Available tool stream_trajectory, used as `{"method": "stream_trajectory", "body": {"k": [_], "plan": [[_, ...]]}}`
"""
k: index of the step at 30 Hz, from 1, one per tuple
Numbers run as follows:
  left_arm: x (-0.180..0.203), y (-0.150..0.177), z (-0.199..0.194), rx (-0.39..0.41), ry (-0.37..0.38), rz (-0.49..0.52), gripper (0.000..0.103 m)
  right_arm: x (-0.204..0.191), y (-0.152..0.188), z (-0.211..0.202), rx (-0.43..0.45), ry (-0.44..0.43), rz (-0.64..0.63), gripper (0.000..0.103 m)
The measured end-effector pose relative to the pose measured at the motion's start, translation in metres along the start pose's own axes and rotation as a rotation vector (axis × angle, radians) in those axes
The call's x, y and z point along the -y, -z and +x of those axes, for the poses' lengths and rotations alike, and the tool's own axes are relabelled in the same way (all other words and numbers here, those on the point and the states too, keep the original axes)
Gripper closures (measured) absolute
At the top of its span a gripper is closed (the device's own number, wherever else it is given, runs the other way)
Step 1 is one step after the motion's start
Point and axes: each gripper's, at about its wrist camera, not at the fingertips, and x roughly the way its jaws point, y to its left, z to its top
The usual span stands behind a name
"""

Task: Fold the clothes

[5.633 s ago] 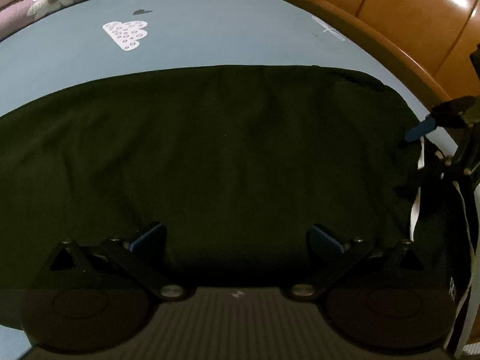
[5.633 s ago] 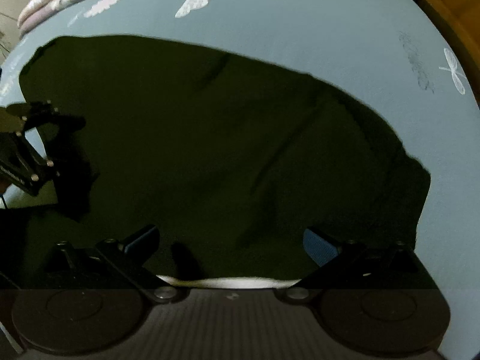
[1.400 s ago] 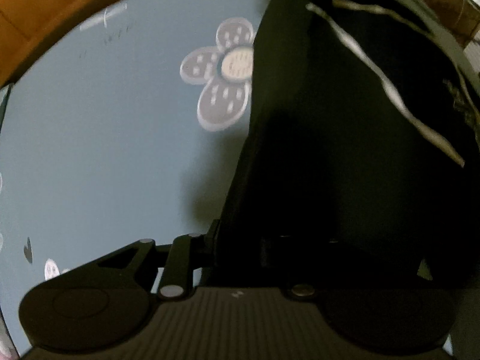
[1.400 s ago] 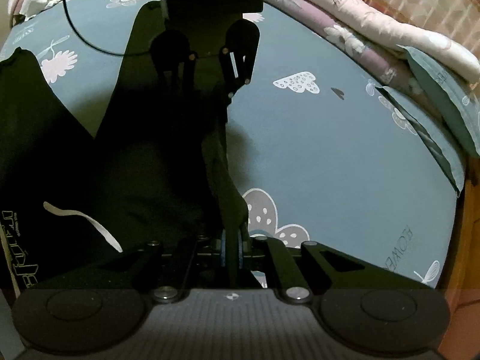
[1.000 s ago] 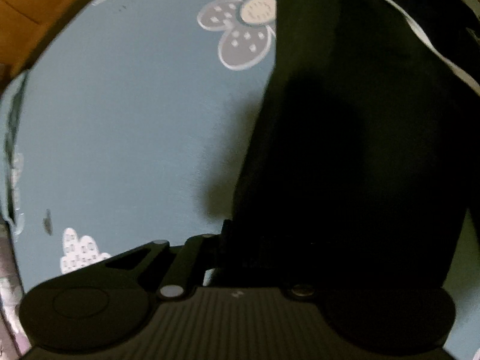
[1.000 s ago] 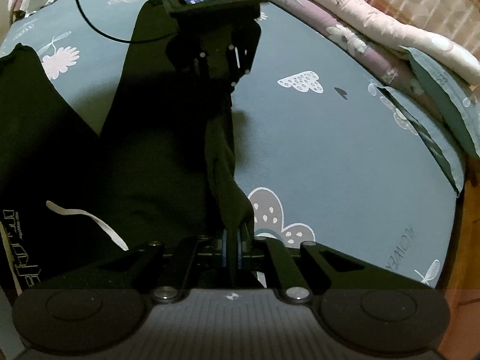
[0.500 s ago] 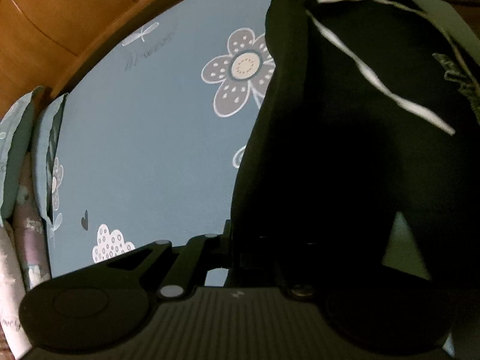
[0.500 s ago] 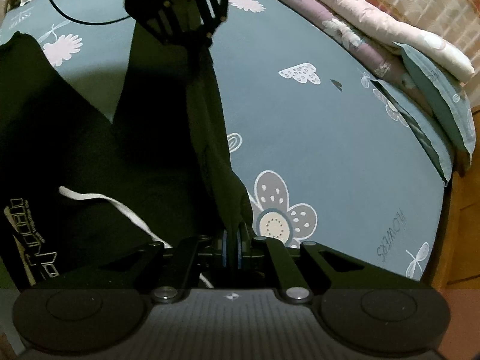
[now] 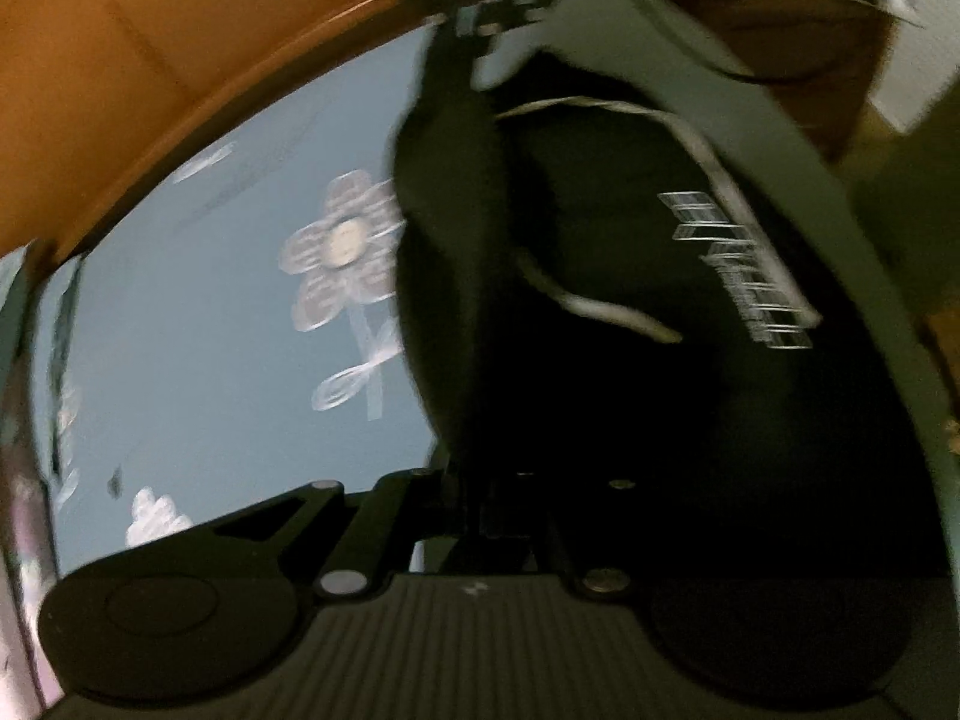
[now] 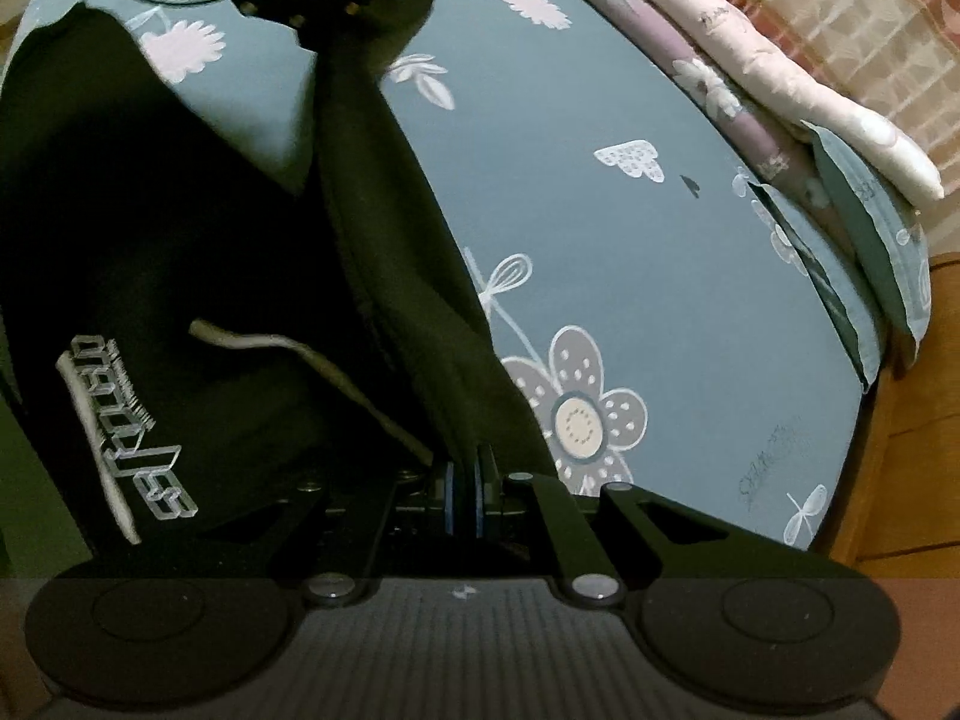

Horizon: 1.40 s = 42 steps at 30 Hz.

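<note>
Both grippers have lifted the black garment higher off the blue flowered bedsheet than half a second ago, drawing its top edge taut between them. Right gripper is clamped on the near end of that edge, blue pads pressed onto the cloth. Left gripper, far across the bed, pinches the other end. White drawstring and lettering hang left, below the edge
</note>
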Motion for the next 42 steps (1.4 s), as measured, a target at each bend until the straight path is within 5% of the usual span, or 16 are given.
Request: {"method": "stream_trajectory", "body": {"k": [11,22,28,36,42], "plan": [[0.052,-0.040,0.002,0.074,0.153,0.116,0.102,-0.063,0.023,0.005,-0.105,0.020,-0.218,0.097],[0.090,-0.079,0.046,0.121,0.308,0.178,0.102,-0.107,0.070,0.033,-0.244,0.029,-0.497,0.097],[0.103,-0.083,0.066,0.093,0.377,0.194,0.102,-0.115,0.072,0.040,-0.240,0.026,-0.498,0.097],[0.102,-0.073,0.036,0.100,0.442,0.210,0.102,-0.139,0.045,0.012,-0.171,0.048,-0.566,0.097],[0.109,-0.078,0.059,0.090,0.454,0.204,0.102,-0.141,0.077,0.044,-0.280,-0.006,-0.586,0.097]]}}
